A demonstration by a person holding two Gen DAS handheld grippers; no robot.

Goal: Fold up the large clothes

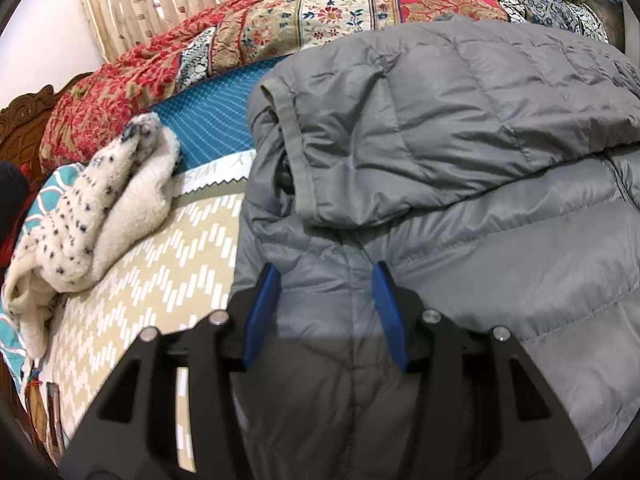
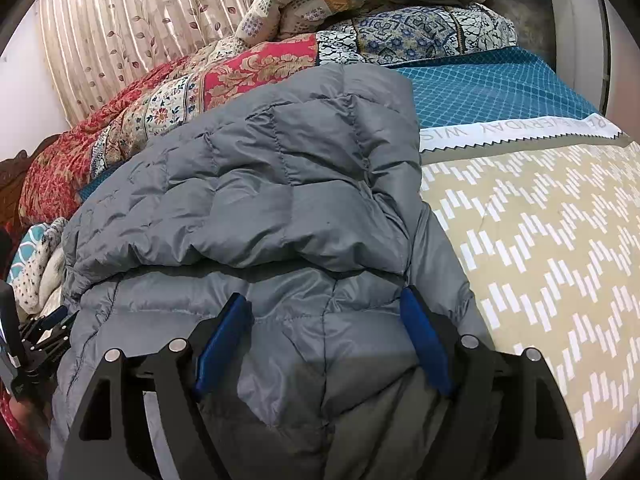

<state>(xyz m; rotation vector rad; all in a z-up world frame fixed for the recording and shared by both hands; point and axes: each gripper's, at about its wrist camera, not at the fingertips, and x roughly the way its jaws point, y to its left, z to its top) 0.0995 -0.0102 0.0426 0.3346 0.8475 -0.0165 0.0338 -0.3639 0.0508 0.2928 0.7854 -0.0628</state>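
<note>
A grey quilted puffer jacket point(image 1: 460, 140) lies on the bed with a sleeve folded across its body. The cuff point(image 1: 296, 152) of that sleeve shows in the left wrist view. My left gripper point(image 1: 324, 276) rests low on the jacket's near part. Its blue pads point(image 1: 264, 304) stand apart with fabric lying loose between them. In the right wrist view the jacket point(image 2: 280, 184) fills the middle. My right gripper point(image 2: 324, 298) pinches a bunched ridge of its fabric between the blue pads point(image 2: 424, 340). Part of the left gripper's black frame point(image 2: 44, 332) shows at the left edge.
A white dotted fleece blanket point(image 1: 100, 208) is heaped left of the jacket. Folded patterned quilts point(image 1: 280, 28) are stacked along the back, in front of a striped curtain point(image 2: 120, 32). The beige zigzag bedsheet point(image 2: 540, 240) lies bare to the right, with a teal sheet point(image 2: 488, 88) behind it.
</note>
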